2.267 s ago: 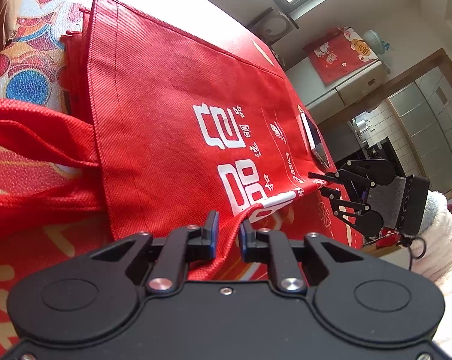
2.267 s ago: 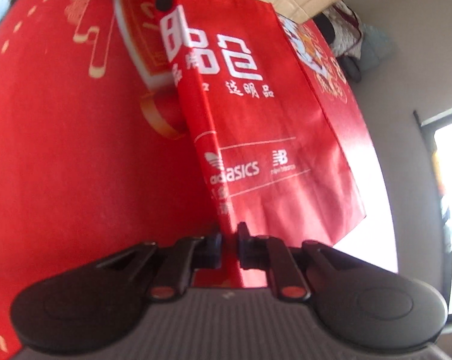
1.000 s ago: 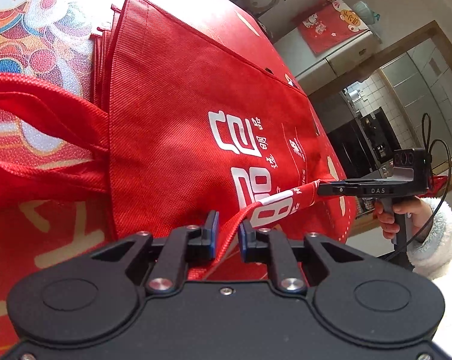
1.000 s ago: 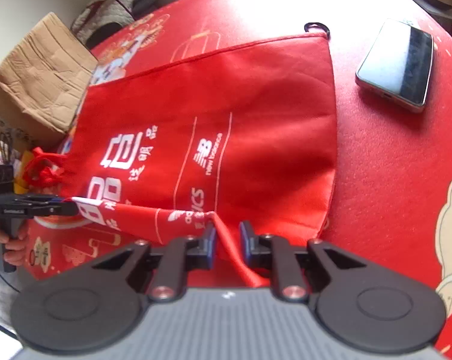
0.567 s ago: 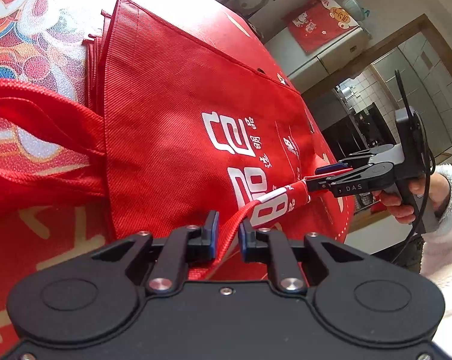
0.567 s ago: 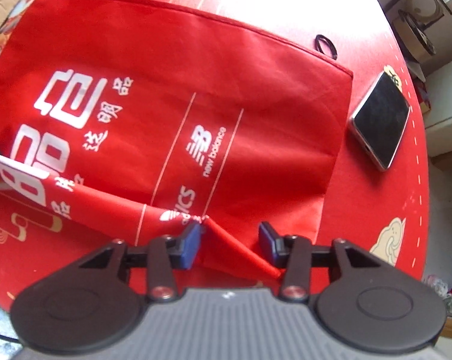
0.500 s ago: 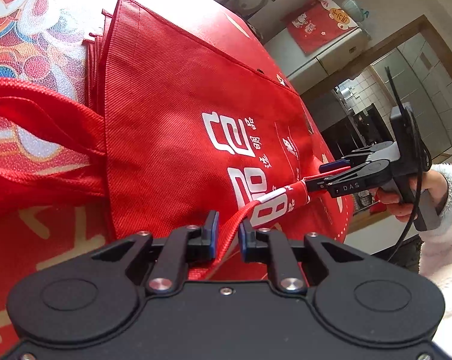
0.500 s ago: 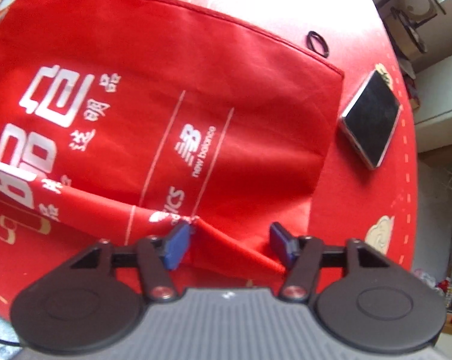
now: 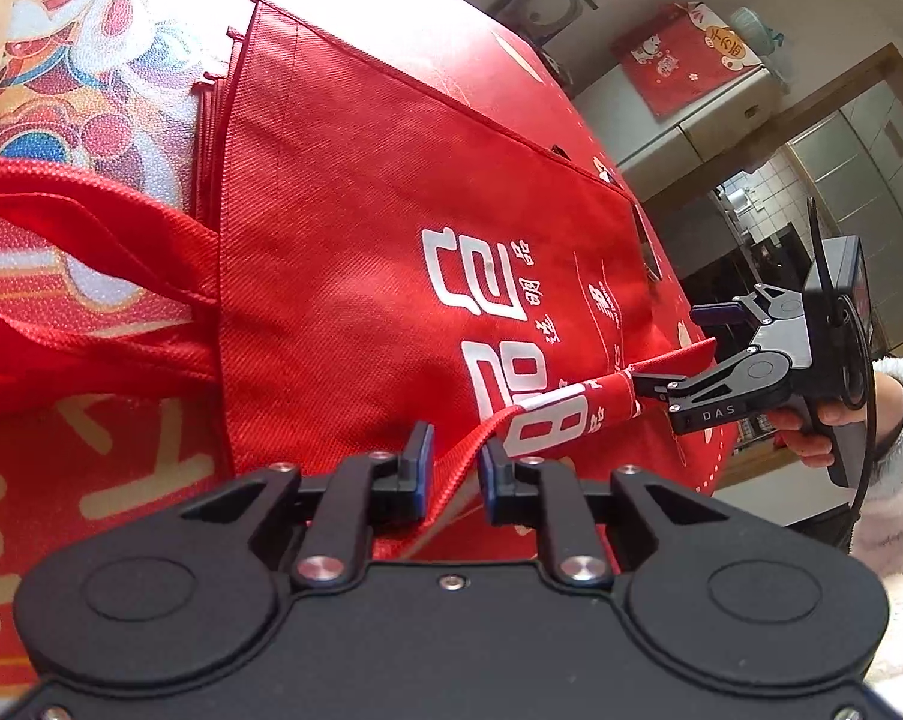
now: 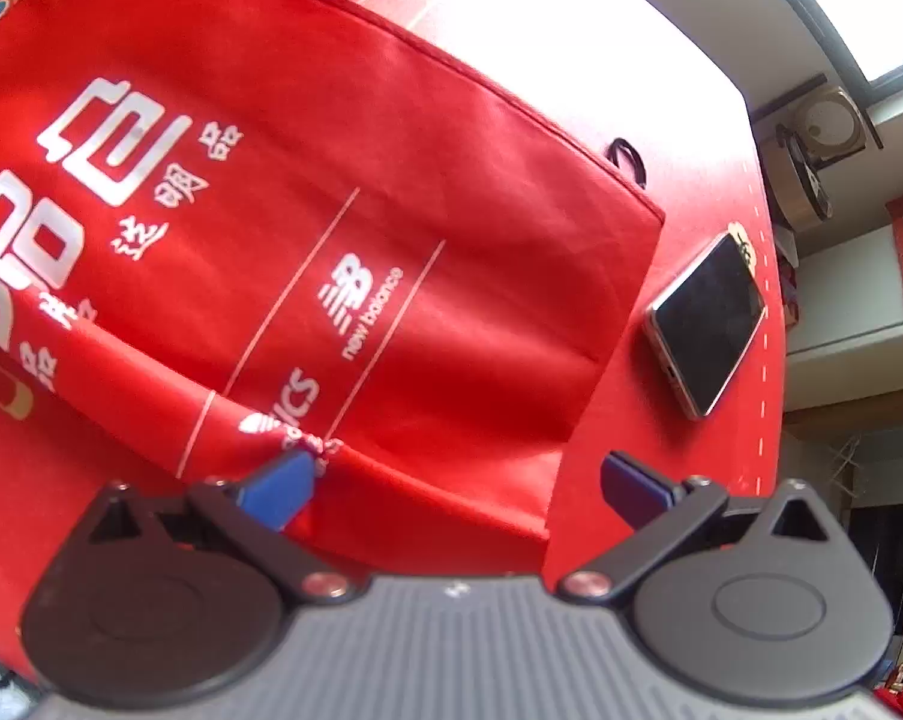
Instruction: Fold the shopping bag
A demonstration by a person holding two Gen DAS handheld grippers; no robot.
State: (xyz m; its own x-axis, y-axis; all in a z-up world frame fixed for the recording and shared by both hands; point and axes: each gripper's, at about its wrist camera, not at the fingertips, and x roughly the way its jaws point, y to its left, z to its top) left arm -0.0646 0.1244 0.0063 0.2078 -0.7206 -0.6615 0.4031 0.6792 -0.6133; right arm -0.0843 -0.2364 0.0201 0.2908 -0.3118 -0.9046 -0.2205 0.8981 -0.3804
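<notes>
Two claws work on one flat red non-woven shopping bag with white printed lettering [image 9: 391, 228], which lies spread on a round surface covered in a red festive cloth [image 9: 109, 480]. From the left wrist view, the left claw [image 9: 455, 474] is clenched on a raised fold of the bag's near edge, the red fabric pinched between its blue-padded fingers and rising in a taut ridge toward the right. At the far end of that ridge the right claw [image 9: 679, 354], black and marked DAS, stands spread with one finger above and one below the lifted fold, gripped by a hand [image 9: 811, 432] in a fluffy white sleeve [image 9: 895, 480]. The bag's red woven handles [image 9: 79, 276] trail off its left side over the cloth's cartoon print. From the right wrist view, the right claw [image 10: 457, 480] is released, its blue-padded fingers [image 10: 280, 489] wide apart; the left pad touches the crest of the fold, the right one hovers beside the bag's near corner. A dark-screened smartphone with a silver rim [image 10: 706, 333] lies on the cloth just past the bag's right-hand edge, and a small black elastic loop [image 10: 628, 159] sits at the bag's far edge.
</notes>
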